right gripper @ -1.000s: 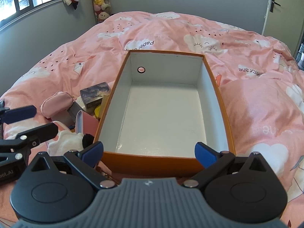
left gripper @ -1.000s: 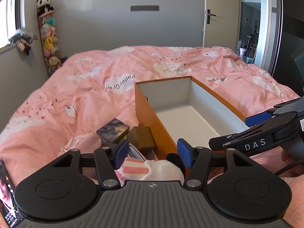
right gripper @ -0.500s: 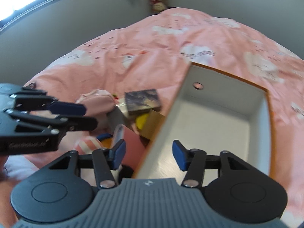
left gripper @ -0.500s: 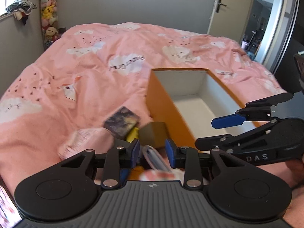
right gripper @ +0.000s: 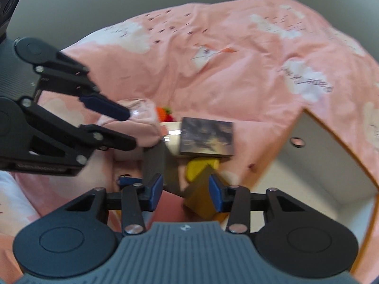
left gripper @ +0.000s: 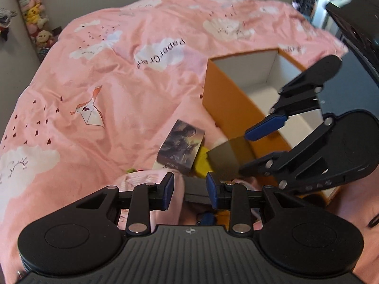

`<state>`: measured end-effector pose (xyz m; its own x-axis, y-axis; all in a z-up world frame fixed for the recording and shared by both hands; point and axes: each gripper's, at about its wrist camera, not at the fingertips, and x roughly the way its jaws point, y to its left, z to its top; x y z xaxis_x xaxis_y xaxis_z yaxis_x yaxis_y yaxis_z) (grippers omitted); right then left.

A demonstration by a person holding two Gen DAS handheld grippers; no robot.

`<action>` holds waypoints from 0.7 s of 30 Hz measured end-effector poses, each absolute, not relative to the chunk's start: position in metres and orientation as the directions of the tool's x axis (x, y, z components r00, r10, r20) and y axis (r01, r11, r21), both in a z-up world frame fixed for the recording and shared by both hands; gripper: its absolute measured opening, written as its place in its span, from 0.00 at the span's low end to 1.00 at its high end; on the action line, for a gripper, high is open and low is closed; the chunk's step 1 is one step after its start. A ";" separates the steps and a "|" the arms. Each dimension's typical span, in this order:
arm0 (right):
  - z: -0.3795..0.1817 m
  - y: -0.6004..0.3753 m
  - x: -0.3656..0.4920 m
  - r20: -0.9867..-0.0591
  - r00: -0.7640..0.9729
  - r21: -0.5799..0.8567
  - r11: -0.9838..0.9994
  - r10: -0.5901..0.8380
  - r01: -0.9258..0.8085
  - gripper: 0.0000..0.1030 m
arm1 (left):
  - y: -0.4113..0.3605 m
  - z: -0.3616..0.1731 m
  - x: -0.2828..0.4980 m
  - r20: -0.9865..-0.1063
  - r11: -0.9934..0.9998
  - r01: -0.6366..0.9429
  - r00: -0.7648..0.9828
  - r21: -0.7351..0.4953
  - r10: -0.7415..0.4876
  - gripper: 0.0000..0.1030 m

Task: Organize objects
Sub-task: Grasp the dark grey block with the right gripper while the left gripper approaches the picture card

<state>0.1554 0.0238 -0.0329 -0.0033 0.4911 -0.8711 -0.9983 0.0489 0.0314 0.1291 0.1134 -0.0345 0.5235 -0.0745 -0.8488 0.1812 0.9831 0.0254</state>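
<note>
An open orange box point(left gripper: 227, 99) with a white inside lies on the pink bed; it also shows in the right wrist view point(right gripper: 336, 165). Beside it is a pile: a dark picture box point(left gripper: 181, 146), point(right gripper: 207, 136), a brown box point(left gripper: 228, 157), point(right gripper: 203, 198), a yellow object point(left gripper: 201, 163), point(right gripper: 201, 164) and a pink pouch point(right gripper: 136, 123). My left gripper point(left gripper: 189, 190) hangs open over the pile with nothing between its pads. My right gripper point(right gripper: 185, 194) is open, its jaws either side of the brown box's near corner. Each gripper shows in the other's view.
The pink duvet point(left gripper: 118, 75) with cloud prints covers the bed. A small blue object point(right gripper: 128, 179) lies by the pile. Soft toys point(left gripper: 35, 21) hang on the wall at the far left. A dark door frame point(left gripper: 355, 23) is at the right.
Both grippers have swung left, from the orange box toward the pile. The right gripper has narrowed and come down over the brown box. The left gripper is a little wider than half a second ago.
</note>
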 end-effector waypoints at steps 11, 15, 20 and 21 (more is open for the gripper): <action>-0.076 0.072 0.134 -0.915 -0.113 0.098 -0.057 0.386 -0.994 0.44 | 0.127 -0.050 0.139 -0.889 0.976 0.206 0.457 0.072 -0.031 0.37; -0.086 0.083 0.137 -0.924 -0.111 0.102 -0.043 0.366 -0.994 0.38 | 0.132 -0.052 0.144 -0.894 0.978 0.197 0.448 0.065 -0.031 0.37; -0.081 0.085 0.147 -0.924 -0.117 0.124 -0.004 0.365 -0.992 0.35 | 0.135 -0.051 0.146 -0.895 0.972 0.225 0.444 0.060 -0.047 0.37; -0.078 0.084 0.150 -0.923 -0.117 0.128 0.006 0.368 -0.992 0.35 | 0.136 -0.050 0.147 -0.893 0.971 0.229 0.447 0.063 -0.047 0.37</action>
<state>0.1497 0.0843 -0.0779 -0.1169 0.3678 -0.9225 -0.9918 0.0057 0.1279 0.1467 0.1358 -0.0500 0.4468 -0.0473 -0.8934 0.2288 0.9714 0.0630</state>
